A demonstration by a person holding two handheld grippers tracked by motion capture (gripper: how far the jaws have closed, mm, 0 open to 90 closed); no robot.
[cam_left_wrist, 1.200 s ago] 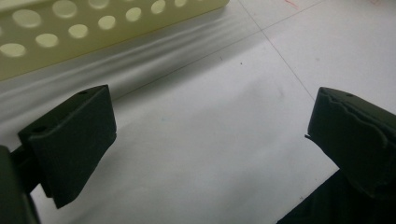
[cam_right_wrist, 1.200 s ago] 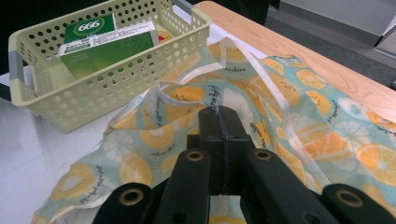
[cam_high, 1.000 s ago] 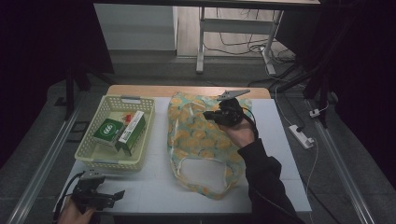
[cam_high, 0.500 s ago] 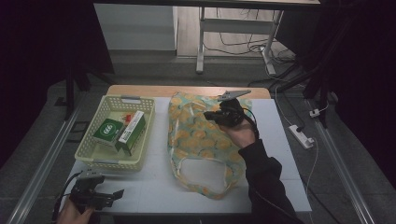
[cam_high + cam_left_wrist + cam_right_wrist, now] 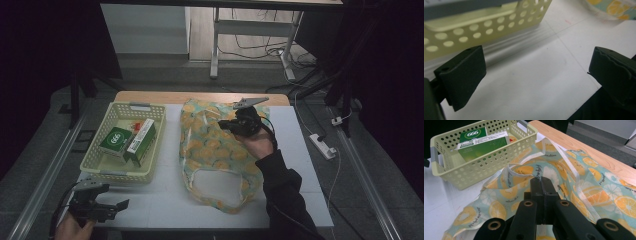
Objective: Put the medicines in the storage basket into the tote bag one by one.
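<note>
Where pale yellow perforated plastic basket sits at table left, we note green cartons inside. Orange-print fabric bag lies flat beside it. Right gripper pinches bag fabric, jaws together; left gripper gapes wide, empty, near basket.

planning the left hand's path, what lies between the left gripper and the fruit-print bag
In the high view, only bare white table top lies between the left gripper and the fruit-print bag; the basket sits off to the side.
</note>
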